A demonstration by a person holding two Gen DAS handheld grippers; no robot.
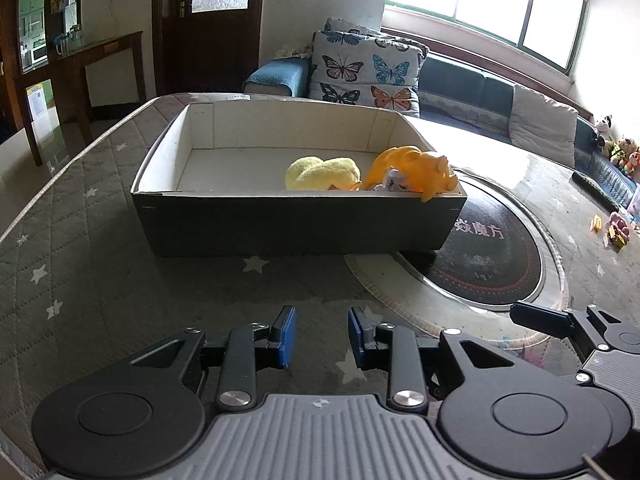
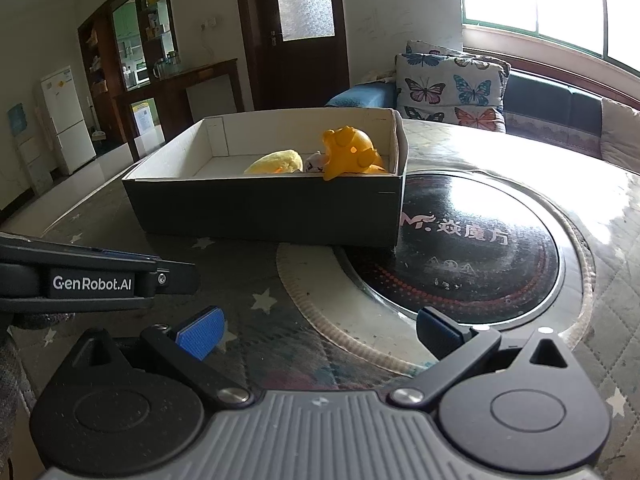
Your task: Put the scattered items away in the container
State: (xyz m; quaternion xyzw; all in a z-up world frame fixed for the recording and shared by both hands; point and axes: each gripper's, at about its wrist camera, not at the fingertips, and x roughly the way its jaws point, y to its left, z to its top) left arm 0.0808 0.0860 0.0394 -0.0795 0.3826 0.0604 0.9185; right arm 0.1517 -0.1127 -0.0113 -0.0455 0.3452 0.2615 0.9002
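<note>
Matt cardboard box (image 1: 280, 224), dark outside, plain white paper-like lining inside. Fuzzy pale yellow plush toy (image 1: 324, 174) beside smooth, glossy orange plastic toy (image 1: 412, 170). Quilted grey cloth cover (image 1: 80, 240) with stitched stars. Glossy black glass hob (image 2: 472, 252), shiny metal rim. Matt black plastic grippers, ribbed blue rubbery pads (image 2: 200, 332), polished metal pivots.

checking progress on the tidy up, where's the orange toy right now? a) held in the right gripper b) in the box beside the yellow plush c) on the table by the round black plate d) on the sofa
b: the orange toy lies inside the box, next to the yellow plush; both grippers are open and hold nothing.
</note>
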